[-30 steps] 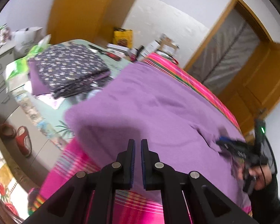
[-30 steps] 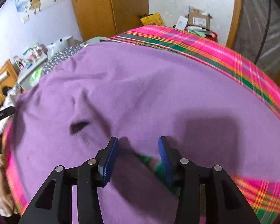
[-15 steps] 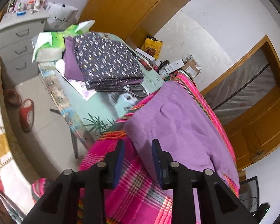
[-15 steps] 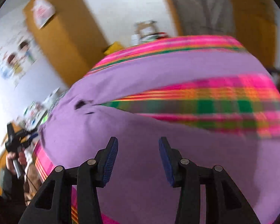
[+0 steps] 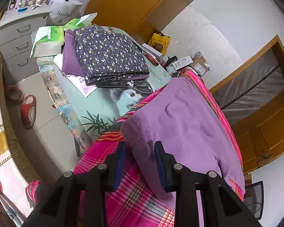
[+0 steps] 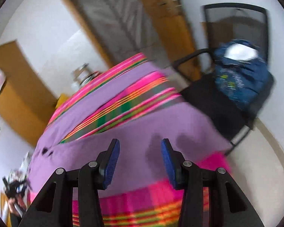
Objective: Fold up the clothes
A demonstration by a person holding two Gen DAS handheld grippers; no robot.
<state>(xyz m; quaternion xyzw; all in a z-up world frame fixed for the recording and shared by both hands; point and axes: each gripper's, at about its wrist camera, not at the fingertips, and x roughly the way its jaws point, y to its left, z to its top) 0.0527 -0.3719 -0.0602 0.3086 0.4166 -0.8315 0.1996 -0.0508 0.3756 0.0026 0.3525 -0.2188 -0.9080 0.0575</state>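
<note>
- Left wrist view: the left gripper (image 5: 139, 162) is seen at lower centre with its jaws spread; the near corner of the purple garment (image 5: 183, 132) lies between the pads, but no pinch on it is seen.
- The garment is spread from centre to lower right of the frame over the pink plaid cloth (image 5: 126, 194); its near edge is rounded and doubled.
- A floral folded stack (image 5: 109, 56) rests on the side table (image 5: 104, 102) at upper left, well apart from the garment.
- Right wrist view (motion-blurred): the right gripper (image 6: 140, 158) is at lower centre with jaws spread and nothing between them; purple fabric (image 6: 142, 128) lies beneath.
- A strip of plaid shows between two purple areas, so the garment appears partly folded already. A black chair (image 6: 227, 102) with a blue bundle stands at upper right.
- Judgement: a fresh grasp for the next fold is being set up. The corner should be taken deep enough that both layers are caught.
- Both edges should be gripped before lifting, and the fold laid with edges aligned, so the plaid cloth is not dragged along.
</note>
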